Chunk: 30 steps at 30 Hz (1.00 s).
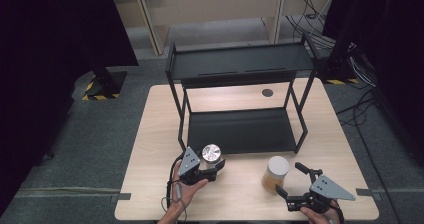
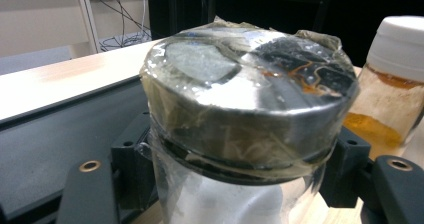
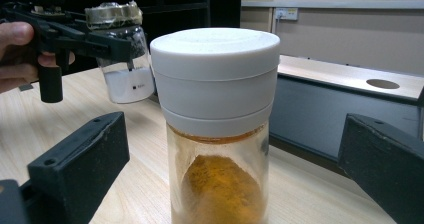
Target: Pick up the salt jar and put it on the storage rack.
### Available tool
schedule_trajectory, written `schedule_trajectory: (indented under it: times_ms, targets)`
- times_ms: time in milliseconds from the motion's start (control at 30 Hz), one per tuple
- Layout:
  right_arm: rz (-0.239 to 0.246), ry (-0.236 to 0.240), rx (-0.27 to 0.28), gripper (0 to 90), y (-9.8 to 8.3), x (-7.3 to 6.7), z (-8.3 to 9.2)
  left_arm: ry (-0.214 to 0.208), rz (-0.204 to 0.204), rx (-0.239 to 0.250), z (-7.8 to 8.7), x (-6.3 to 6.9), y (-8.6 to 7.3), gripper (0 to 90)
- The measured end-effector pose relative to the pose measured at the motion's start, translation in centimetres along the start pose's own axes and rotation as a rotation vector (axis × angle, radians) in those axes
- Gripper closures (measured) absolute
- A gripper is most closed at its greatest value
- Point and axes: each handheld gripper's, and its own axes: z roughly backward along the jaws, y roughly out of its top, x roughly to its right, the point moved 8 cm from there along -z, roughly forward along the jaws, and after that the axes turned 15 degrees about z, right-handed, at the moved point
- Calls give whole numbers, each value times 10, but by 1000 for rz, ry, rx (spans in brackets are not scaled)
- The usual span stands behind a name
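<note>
Table (image 1: 150, 134) of pale wood, square-cornered, carrying a black metal two-tier shelf rack (image 1: 240, 129) toward twelve o'clock, both tiers bare. At about seven o'clock of the rack's lower tier, a clear glass jar with a shiny metal cap wrapped in tape (image 1: 211, 154), some white powder in its bottom as seen from the right gripper view. At five o'clock of the same tier, standing on the wood, a clear jar of orange-brown powder under a white plastic screw lid (image 1: 276, 173).

Left gripper (image 1: 207, 170): clenched on the metal-capped jar just below its cap (image 2: 250, 99), pads pressed from either side at three and nine o'clock. Appears lifted off the table, upright. Right gripper (image 1: 292, 184): released, jaws spread wide with the white-lidded jar (image 3: 215, 79) centred between them but touching neither pad, gaps plain on both sides.

Likely step in hand: carrying the metal-capped jar to the rack while lining up on the second. Best done by keeping the held jar vertical, since the grip sits high on smooth glass and the taped cap offers little ledge; sliding onto the lower tier at twelve o'clock rather than dropping. For the right, closing squarely on the glass below the lid, not on the lid itself.
</note>
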Motion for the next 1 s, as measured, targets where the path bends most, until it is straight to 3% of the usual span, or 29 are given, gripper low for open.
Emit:
schedule_trajectory:
  times_ms: [533,733,1000]
  targets:
    - [-6,2,9,4,0,0,0,-44,-18,-6,-2,9,33,310]
    - [-5,3,7,4,0,0,0,-50,-31,-15,-2,11,52,310]
    - [-1,6,3,4,0,0,-1,-51,-27,-20,0,13,62,310]
